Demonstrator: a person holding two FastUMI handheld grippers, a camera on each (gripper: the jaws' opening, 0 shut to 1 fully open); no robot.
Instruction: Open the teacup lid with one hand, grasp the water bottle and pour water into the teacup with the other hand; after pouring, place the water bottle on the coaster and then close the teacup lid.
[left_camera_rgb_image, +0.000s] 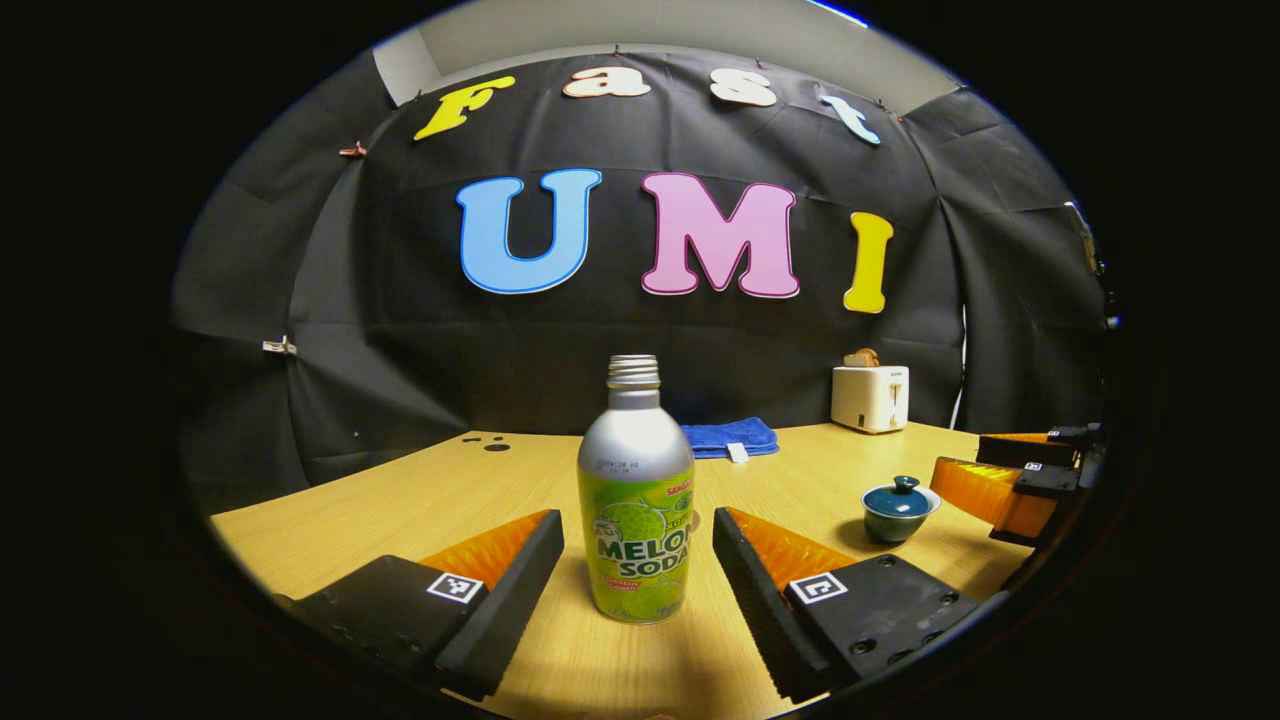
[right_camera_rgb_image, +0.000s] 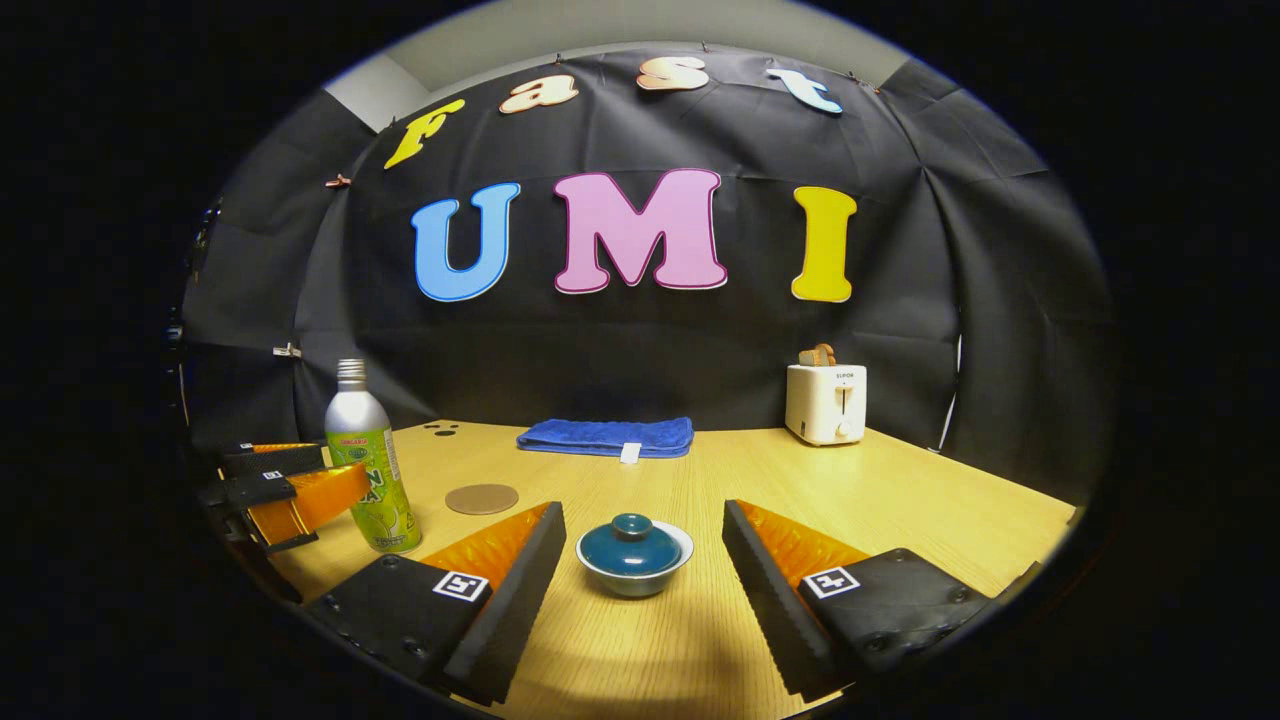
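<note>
I am lining up my left gripper (left_camera_rgb_image: 638, 560), fingers spread wide, around the water bottle (left_camera_rgb_image: 636, 500); smooth metal, probably slippery, so I'm aiming mid-body. My right gripper (right_camera_rgb_image: 636, 560), fingers apart, is framing the fragile-looking teacup's lid (right_camera_rgb_image: 631, 541) on the surface (right_camera_rgb_image: 900, 500)

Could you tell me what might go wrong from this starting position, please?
1. The water bottle stands uncapped and tall between the open left gripper; an off-centre grasp could tip and spill it.
2. The lid has a small knob; the open right gripper might slip off it or shove the teacup.
</note>
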